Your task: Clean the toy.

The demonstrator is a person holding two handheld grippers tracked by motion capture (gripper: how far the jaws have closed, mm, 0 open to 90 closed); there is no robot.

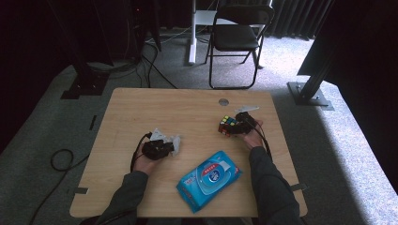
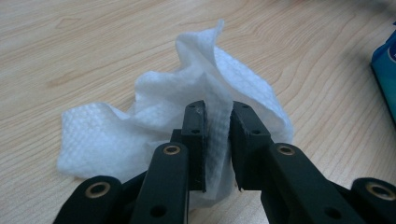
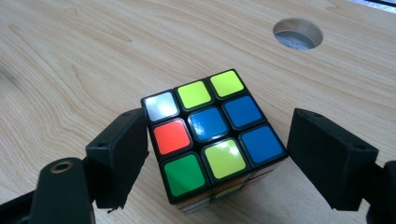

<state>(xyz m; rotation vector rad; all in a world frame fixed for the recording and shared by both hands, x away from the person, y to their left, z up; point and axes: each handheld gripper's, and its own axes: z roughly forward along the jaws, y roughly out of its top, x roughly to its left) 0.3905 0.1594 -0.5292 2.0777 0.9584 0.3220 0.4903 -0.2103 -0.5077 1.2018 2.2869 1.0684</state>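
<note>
1. The cube (image 3: pixel 212 140) sits flat on the wooden table (image 1: pixel 141 112), on the person's right side. It has many colours on top: blue, yellow-green, red, green and one shiny white square.
2. The right gripper (image 3: pixel 217 156) has its two black jaws on each side of the cube. The jaws stand wide apart. The left jaw is touching or almost touching the cube, I cannot tell which. The right jaw has a gap next to it. So this gripper is not squeezing the cube.
3. The white wipe (image 2: pixel 187 116) is on the person's left side of the table. It is crumpled and partly stands up.
4. The left gripper (image 2: pixel 217 140) is closed on the wipe and pinches a fold of it between its jaws.
5. A blue pack of wipes (image 1: pixel 209 180) lies near the front edge of the table, between the two arms.
6. A round hole (image 3: pixel 297 33) is in the table, a bit beyond the cube.
7. What could go wrong, I think: the cube is turned a little between the jaws, so if they close they may push on the corners and the cube may twist or slide away.
8. The wipe is thin and soft. If the left gripper pulls fast, the fold may slip out.
</note>
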